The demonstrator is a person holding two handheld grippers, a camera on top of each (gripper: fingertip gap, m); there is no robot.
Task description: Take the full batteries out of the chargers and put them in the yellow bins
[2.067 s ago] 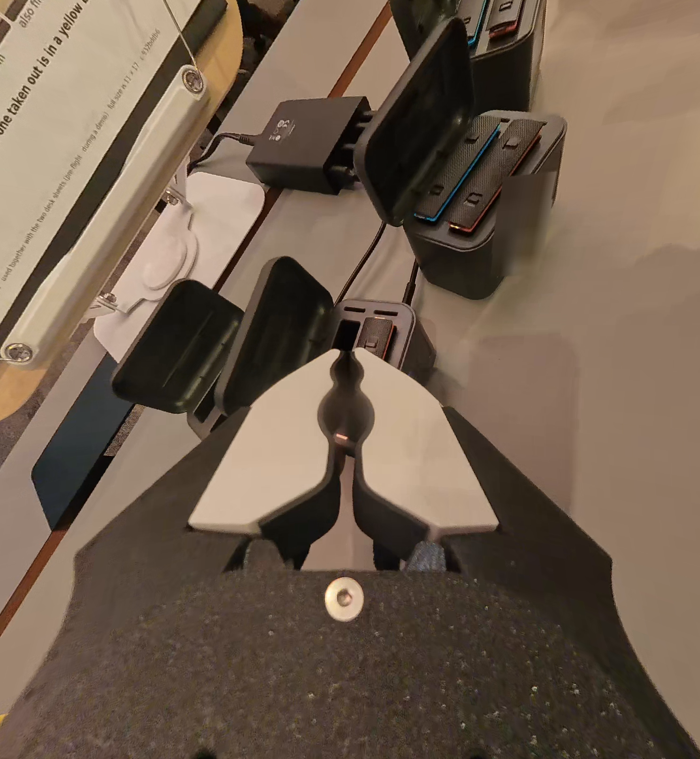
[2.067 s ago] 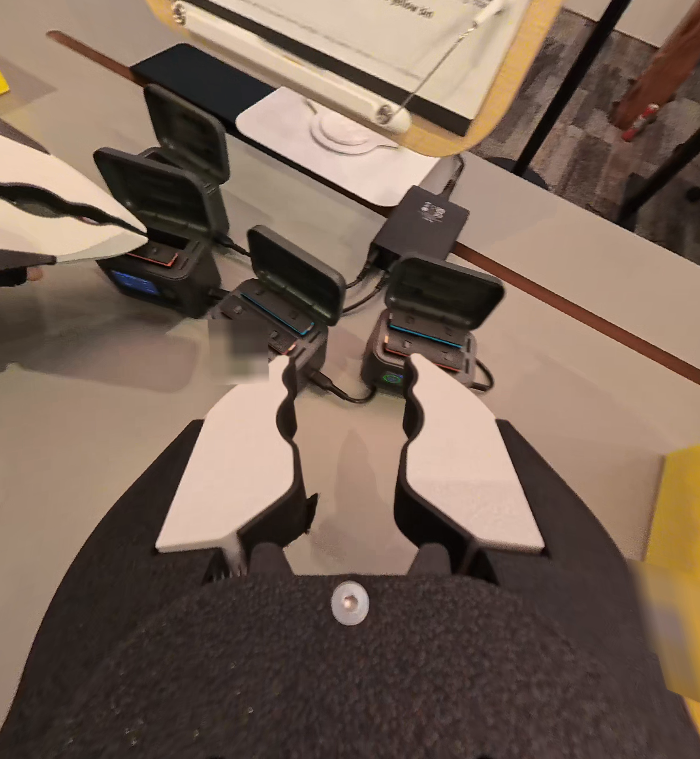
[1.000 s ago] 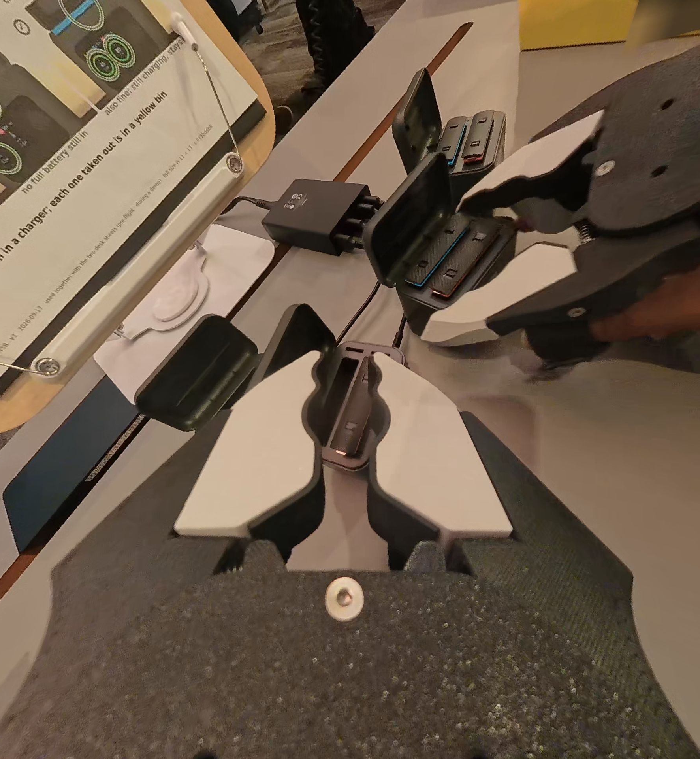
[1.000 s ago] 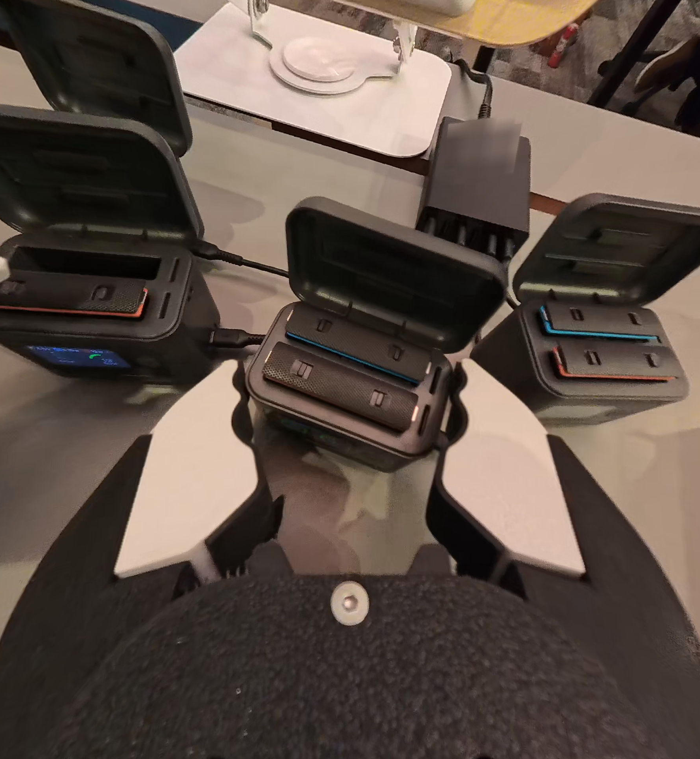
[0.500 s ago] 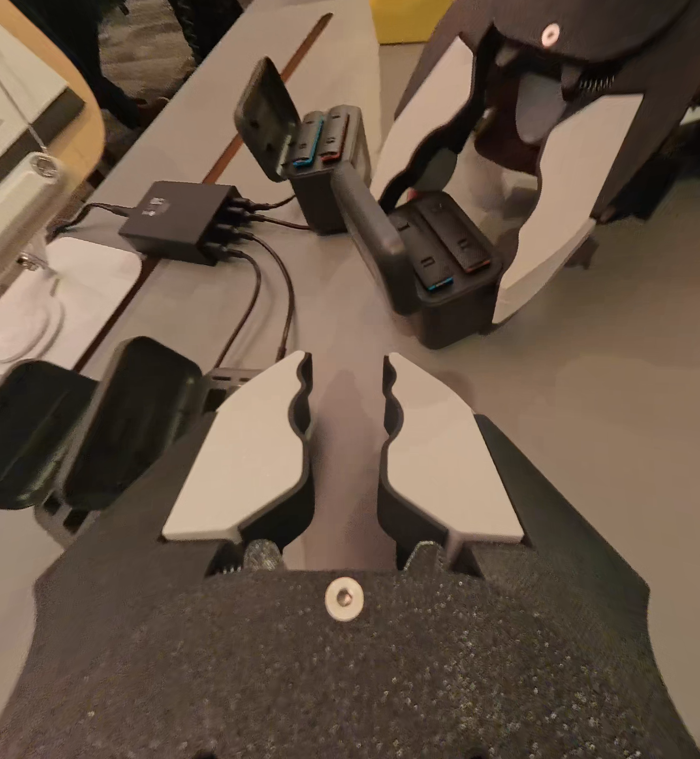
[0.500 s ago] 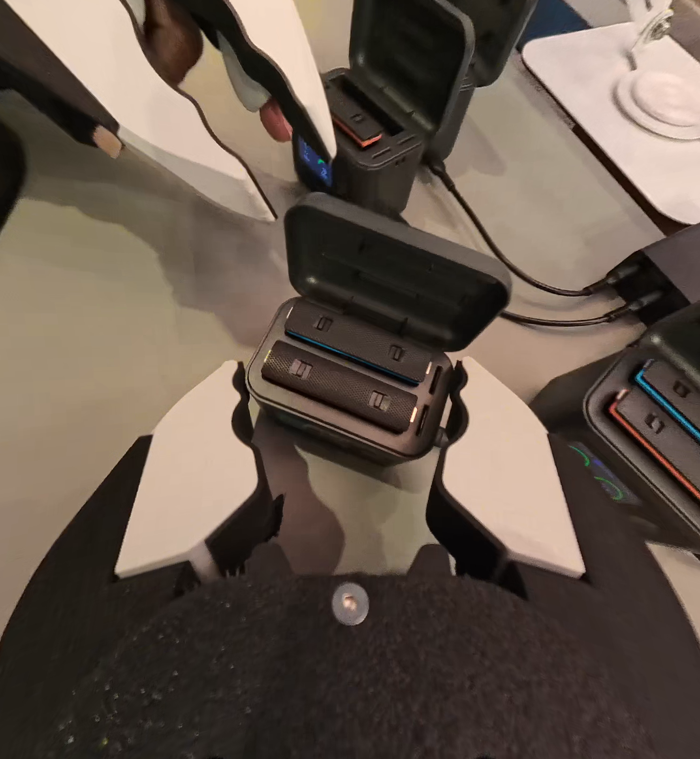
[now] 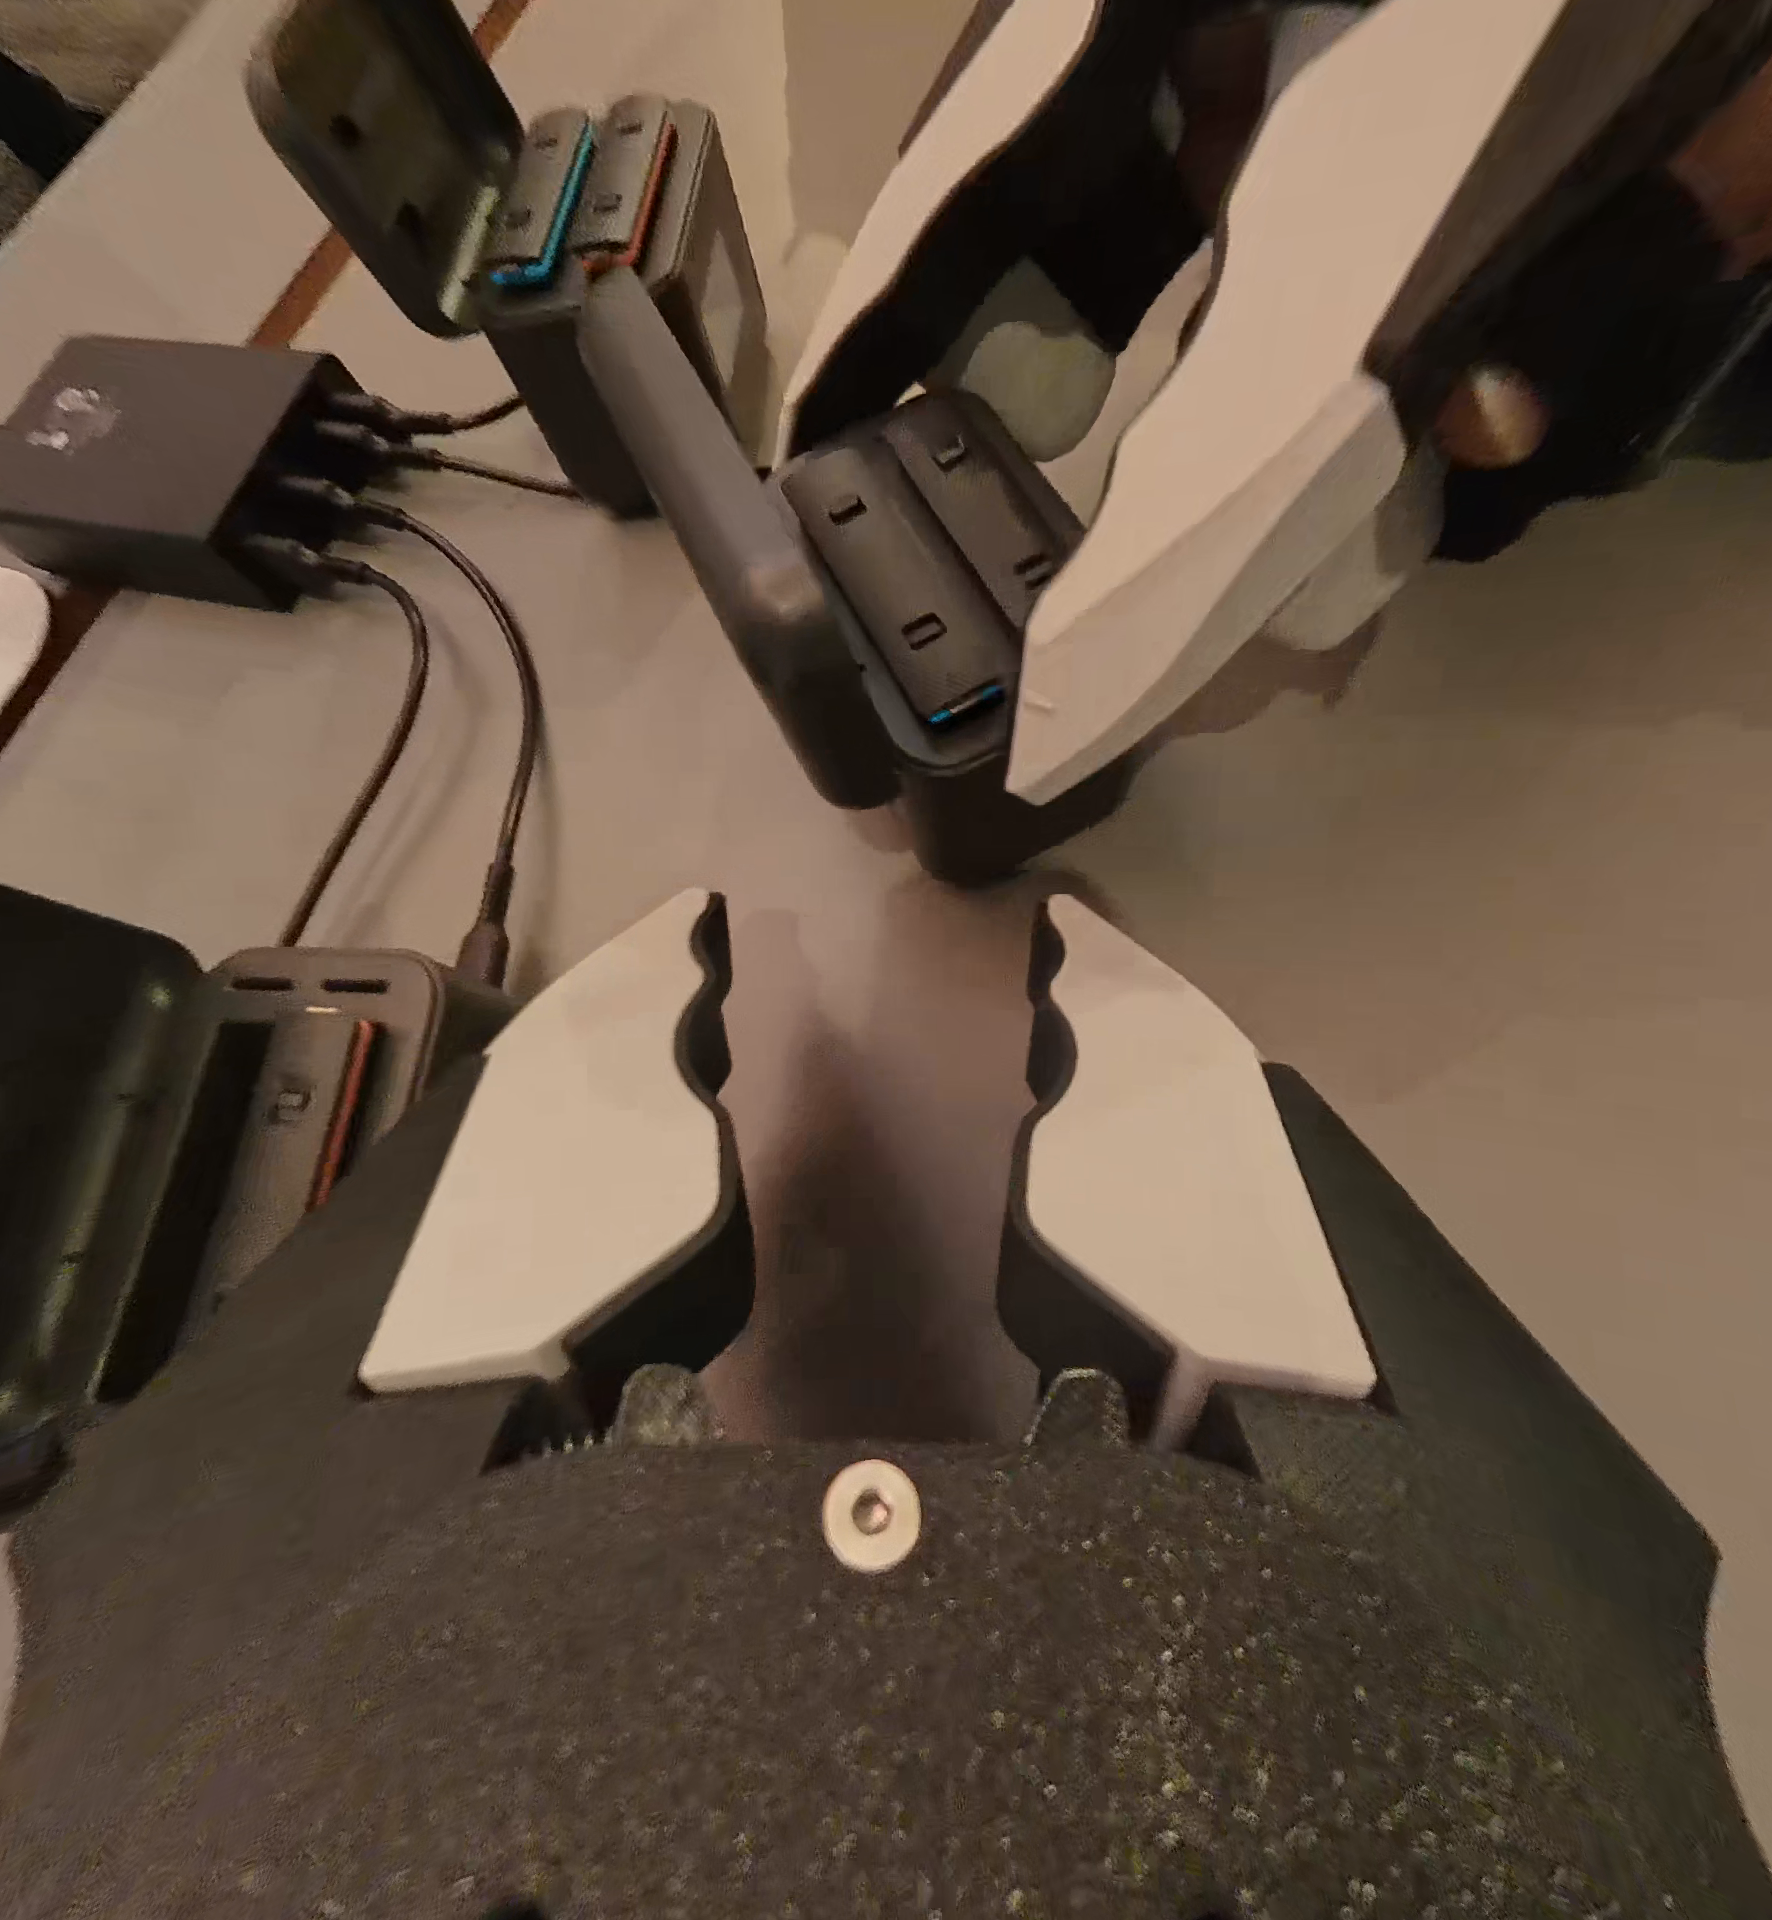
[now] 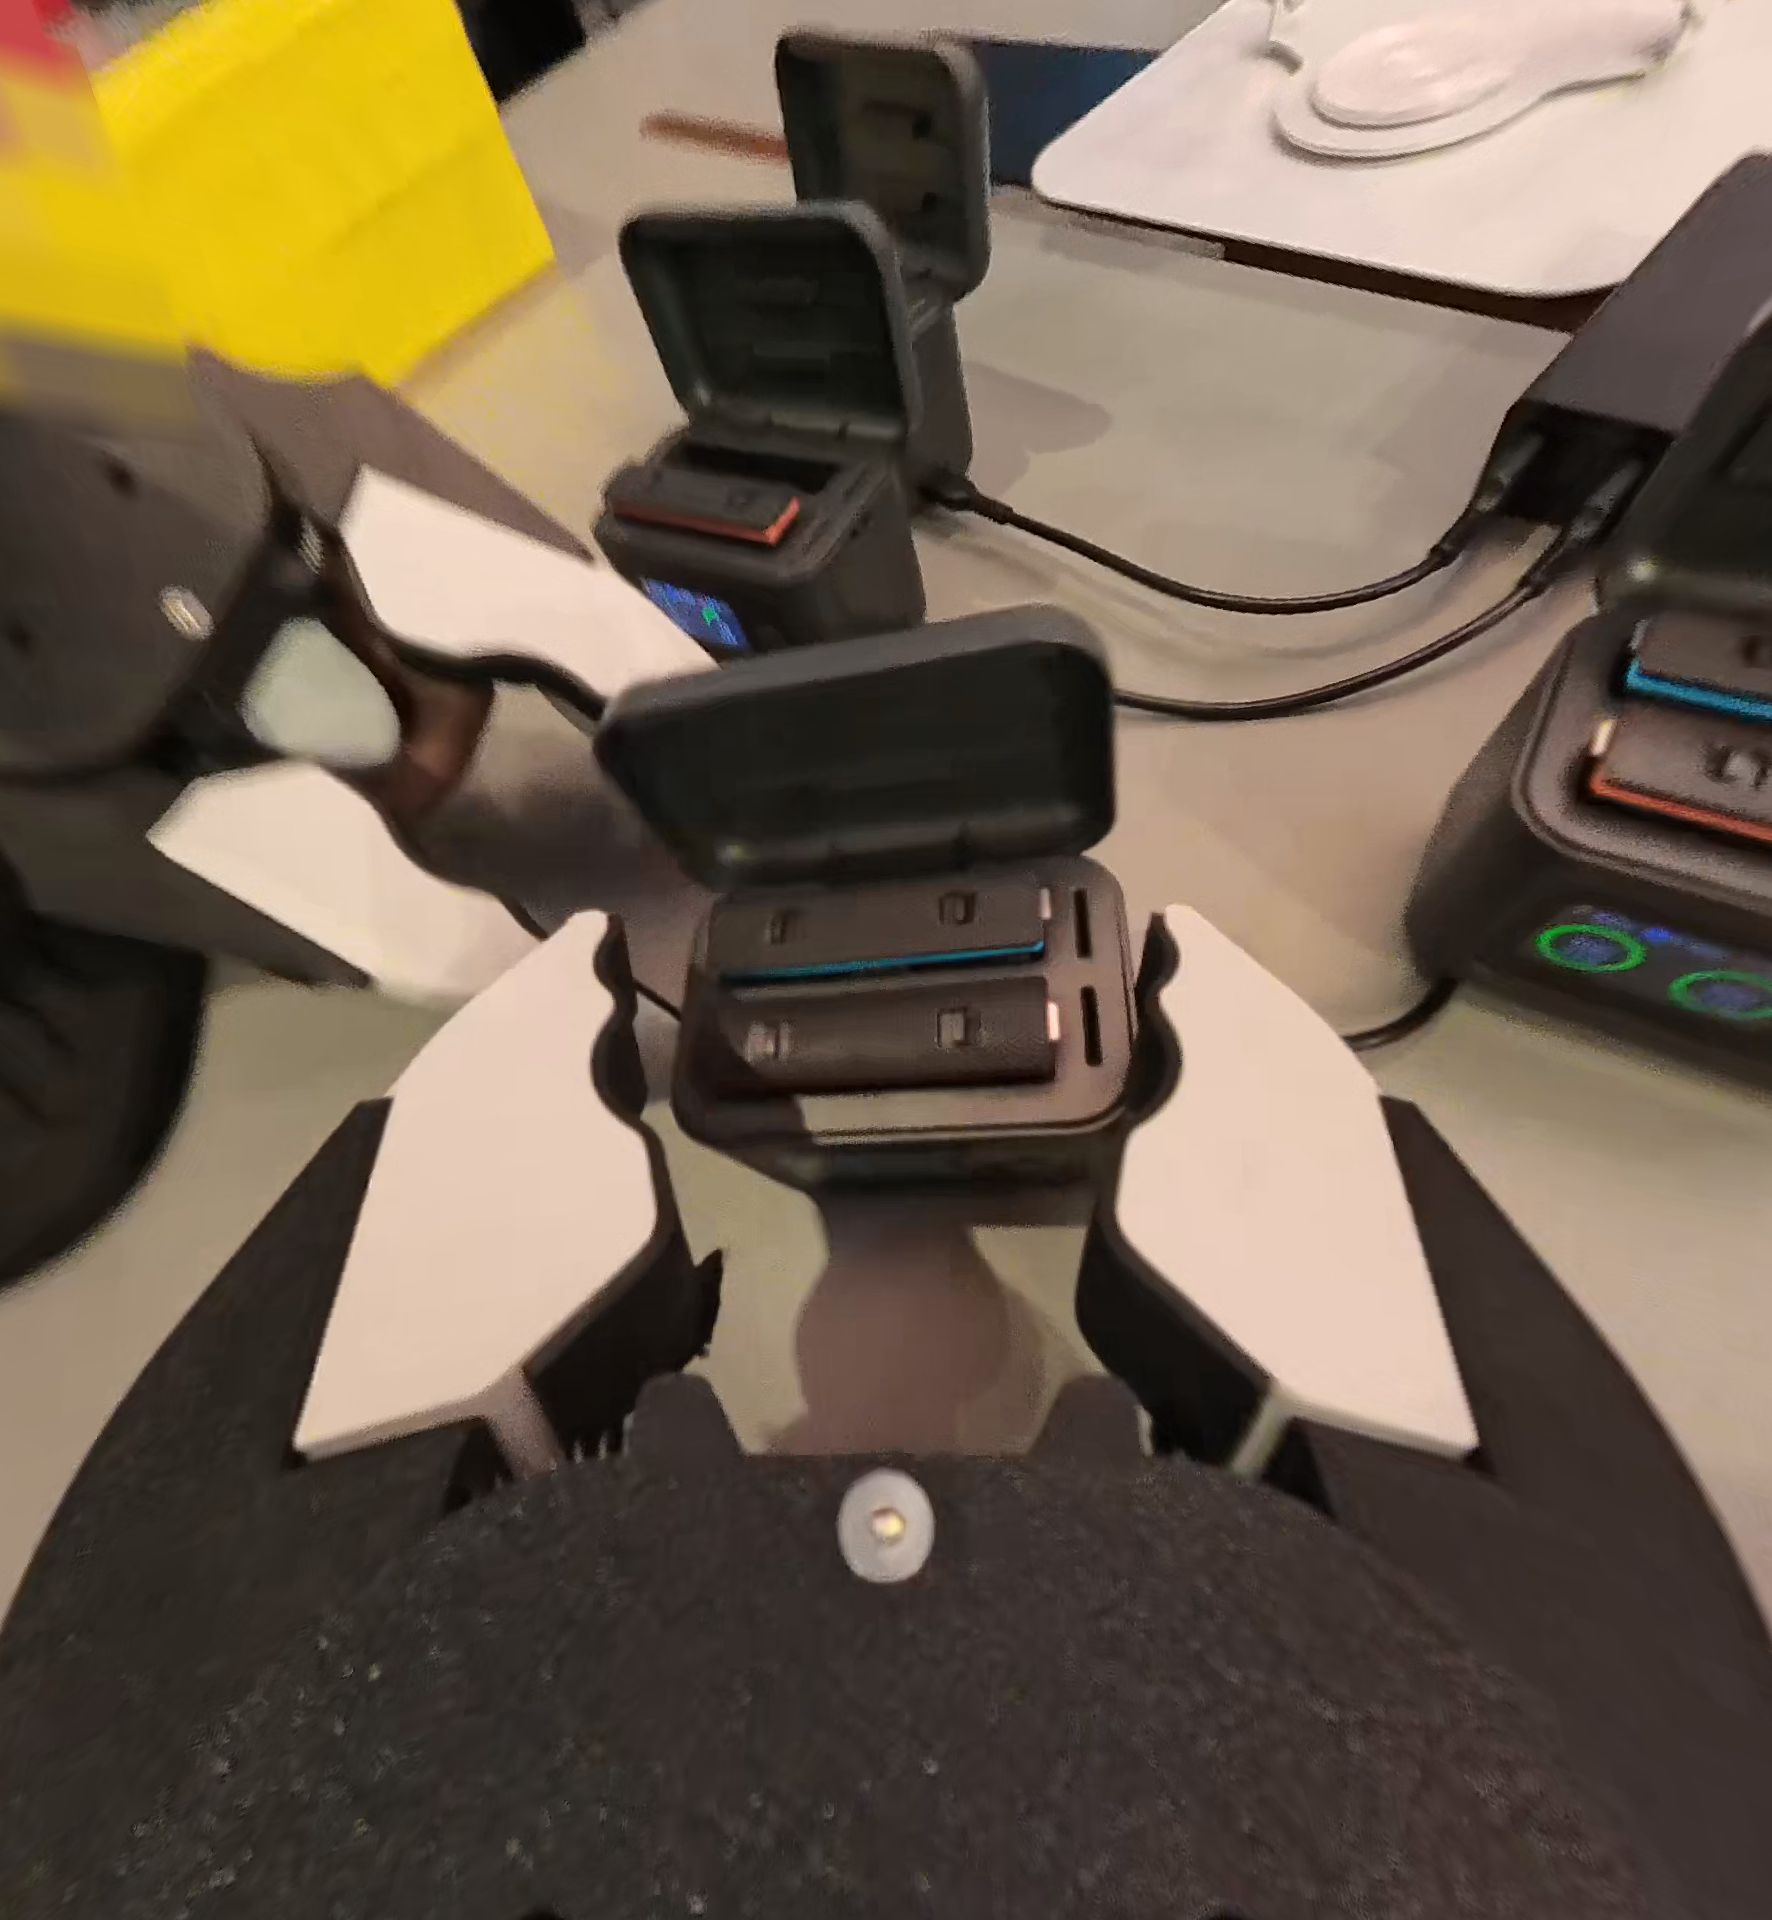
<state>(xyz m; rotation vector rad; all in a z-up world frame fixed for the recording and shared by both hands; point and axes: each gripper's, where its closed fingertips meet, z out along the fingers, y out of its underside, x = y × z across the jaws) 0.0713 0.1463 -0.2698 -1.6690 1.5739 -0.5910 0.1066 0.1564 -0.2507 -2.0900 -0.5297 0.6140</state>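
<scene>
The dark grey box-shaped charger (image 8: 903,1039) with its hinged lid raised sits on the pale grey table (image 8: 1277,1195), clamped between the right gripper's (image 8: 887,997) white fingers (image 8: 1266,1174). It holds two black textured batteries (image 8: 882,1029), one edged blue. The left gripper (image 7: 877,997), fingers spread and empty, hovers just short of it. Four open chargers show in the right wrist view, plus a yellow bin (image 8: 321,177); only the left wrist view shows the black power adapter's (image 7: 134,468) top face.
</scene>
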